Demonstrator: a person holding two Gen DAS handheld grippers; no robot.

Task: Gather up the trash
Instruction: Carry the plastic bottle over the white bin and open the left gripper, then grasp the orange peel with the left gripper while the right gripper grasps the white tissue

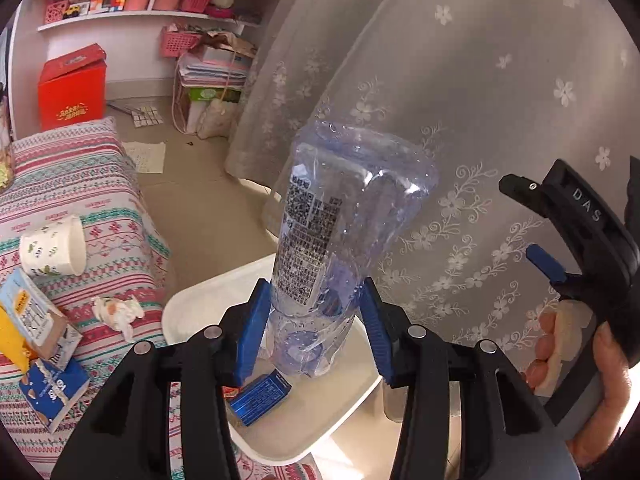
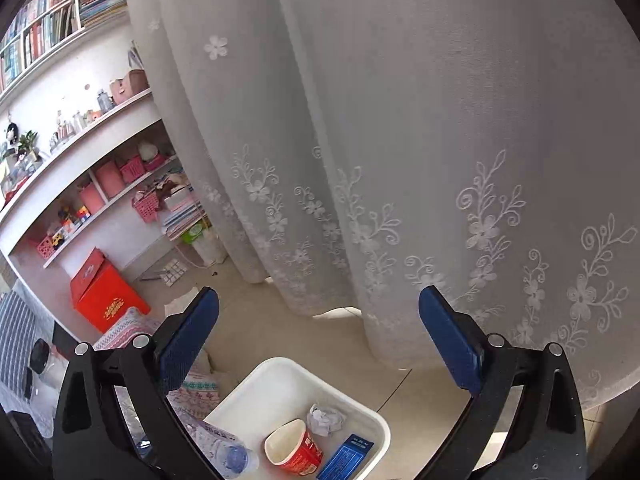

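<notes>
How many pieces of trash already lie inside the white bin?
3: a red cup, a crumpled paper wad and a blue box in the white bin; grippers may hide more.

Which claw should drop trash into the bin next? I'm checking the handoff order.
Left. The left claw already grips the bottle above the bin; the right claw is open and empty.

I see the bottle [image 1: 320,248] at centre frame in my left wrist view, between the left gripper [image 1: 314,328] pads, above the bin [image 1: 188,312]. A small box [image 1: 260,398] lies in that bin. At left, on the bed [image 1: 100,184], lie a paper cup [image 1: 54,250], cartons [image 1: 34,320] and a tissue [image 1: 118,312]. In my right view, the bin holds a noodle cup [image 2: 294,452].
</notes>
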